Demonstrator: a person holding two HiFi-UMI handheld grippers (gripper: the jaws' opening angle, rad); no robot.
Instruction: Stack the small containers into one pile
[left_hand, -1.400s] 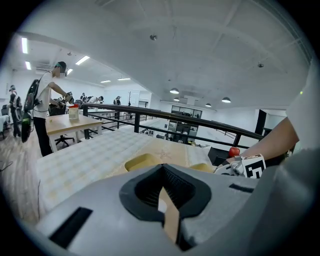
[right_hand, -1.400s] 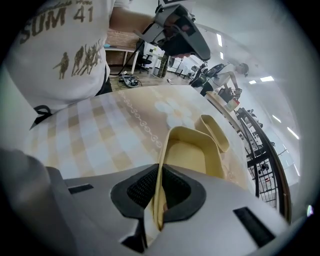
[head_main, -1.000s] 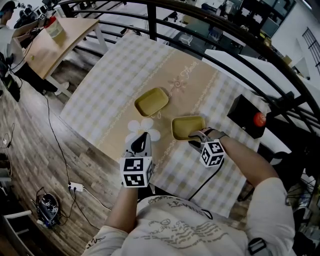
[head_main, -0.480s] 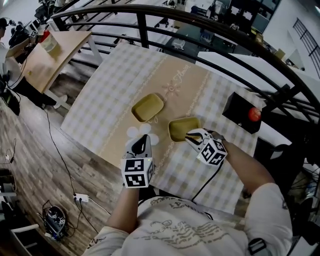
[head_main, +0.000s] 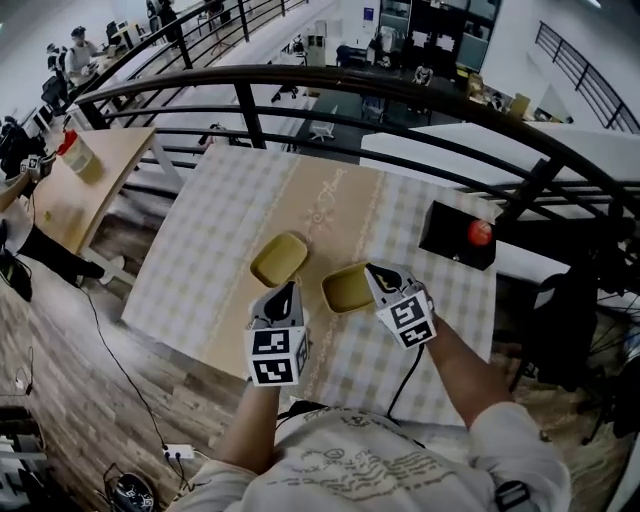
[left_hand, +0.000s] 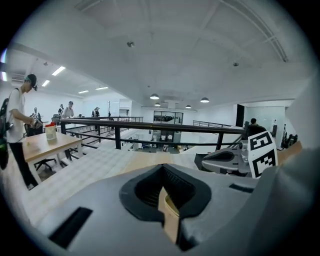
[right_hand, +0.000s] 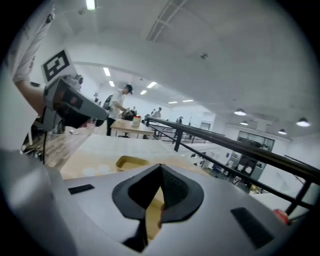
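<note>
Two small yellow containers are in the head view. One (head_main: 278, 258) rests on the checked tablecloth (head_main: 210, 230). The other (head_main: 347, 288) hangs tilted just right of it, and my right gripper (head_main: 371, 272) is shut on its right rim. Those jaws have just been closing with that rim between them. The right gripper view shows the held yellow wall (right_hand: 150, 212) in the jaw gap (right_hand: 161, 169) and the resting container (right_hand: 131, 162) beyond. My left gripper (head_main: 287, 289) hovers shut near the table's front, below the resting container, with nothing in it (left_hand: 161, 168).
A black box (head_main: 450, 238) with a red ball (head_main: 479, 232) sits at the table's right. A black railing (head_main: 350, 82) curves behind the table. A wooden desk (head_main: 85, 170) and people stand far left. Wood floor lies below.
The right gripper's jaws went from open around the near container's rim to shut on it, and it rose with the container. The left gripper also rose. The head view tilted up.
</note>
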